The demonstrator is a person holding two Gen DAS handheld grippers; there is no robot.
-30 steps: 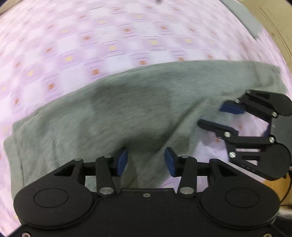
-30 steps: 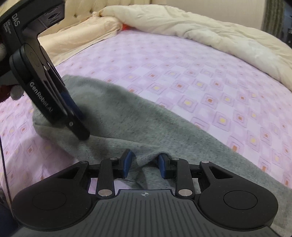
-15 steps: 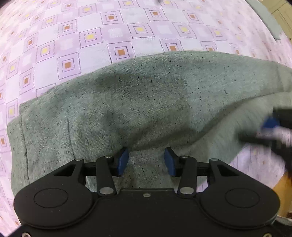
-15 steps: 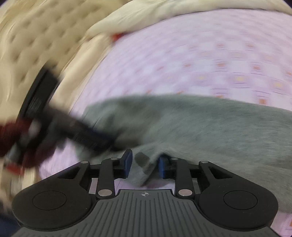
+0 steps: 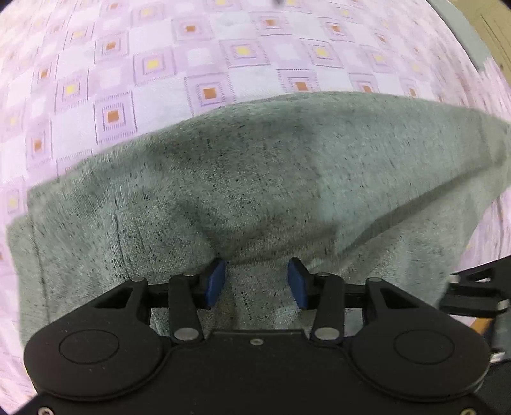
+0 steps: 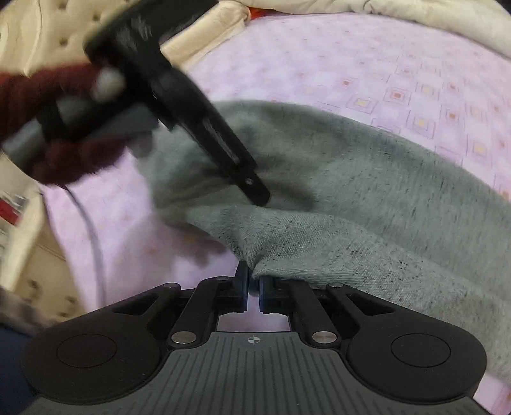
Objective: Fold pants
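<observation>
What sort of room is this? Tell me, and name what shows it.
Most likely a bedroom. The grey pants lie on a bed with a lilac patterned sheet, a cream tufted headboard stands behind it, and a cream duvet is bunched along the far edge.

Speckled grey pants (image 5: 271,178) on lilac sheet (image 5: 159,64) (orange-and-yellow squares).
</observation>
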